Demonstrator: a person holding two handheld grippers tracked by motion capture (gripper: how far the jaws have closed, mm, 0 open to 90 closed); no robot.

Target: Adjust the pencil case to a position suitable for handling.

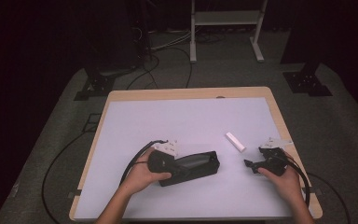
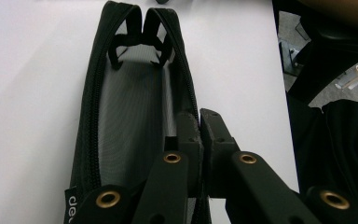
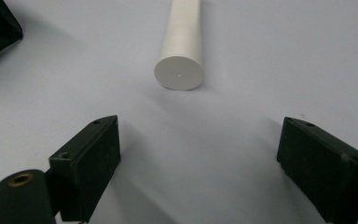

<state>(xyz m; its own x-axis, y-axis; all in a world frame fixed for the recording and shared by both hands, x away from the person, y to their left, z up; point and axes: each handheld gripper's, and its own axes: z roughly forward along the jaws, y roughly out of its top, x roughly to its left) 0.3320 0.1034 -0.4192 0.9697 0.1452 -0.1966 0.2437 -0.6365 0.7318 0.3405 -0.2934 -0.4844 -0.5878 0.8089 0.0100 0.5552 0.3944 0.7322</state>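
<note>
High view is dim, room edges near black, only the tabletop lit evenly from above with soft, faint shadows. Both gripper views are brighter, slightly soft; the white cylinder casts a diffuse shadow, no glare.

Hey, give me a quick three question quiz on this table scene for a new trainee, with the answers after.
1. True or false: the left gripper is clamped on the rim of the black pouch.
2. The right gripper is: A) shut on the white cylinder, B) open with the cylinder ahead, C) inside the pouch.
3. Is the pouch zipped open or closed?

Key: 1 true; 2 B; 3 open.
</note>
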